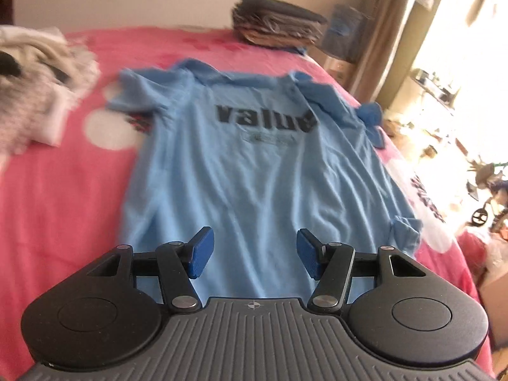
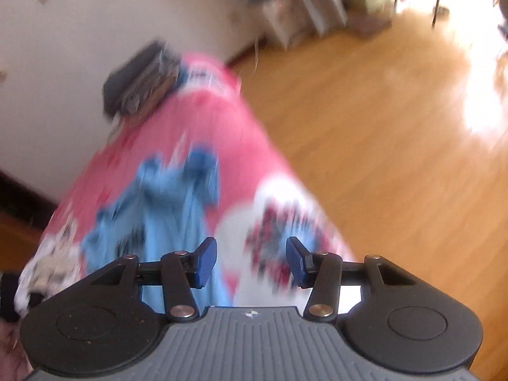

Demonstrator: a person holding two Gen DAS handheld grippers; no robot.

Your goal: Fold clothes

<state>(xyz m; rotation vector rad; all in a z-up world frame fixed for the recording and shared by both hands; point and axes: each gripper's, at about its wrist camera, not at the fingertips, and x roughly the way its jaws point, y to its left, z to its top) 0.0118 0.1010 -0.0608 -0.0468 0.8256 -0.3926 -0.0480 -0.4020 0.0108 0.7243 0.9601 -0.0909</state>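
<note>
The left gripper [image 1: 254, 253] and right gripper [image 2: 251, 261], both released and empty, hang above the light-blue cotton T-shirt [image 1: 254, 171], spread flat on the pink bedsheet [image 1: 63, 190], ready for folding.

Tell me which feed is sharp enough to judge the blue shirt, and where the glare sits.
Left wrist view: blue shirt only mildly soft, its dark print readable; window glare washes out the right edge. Right wrist view: heavy motion smear over the shirt and pink bedcover, sunlight blown out on the wooden floor at upper right.
</note>
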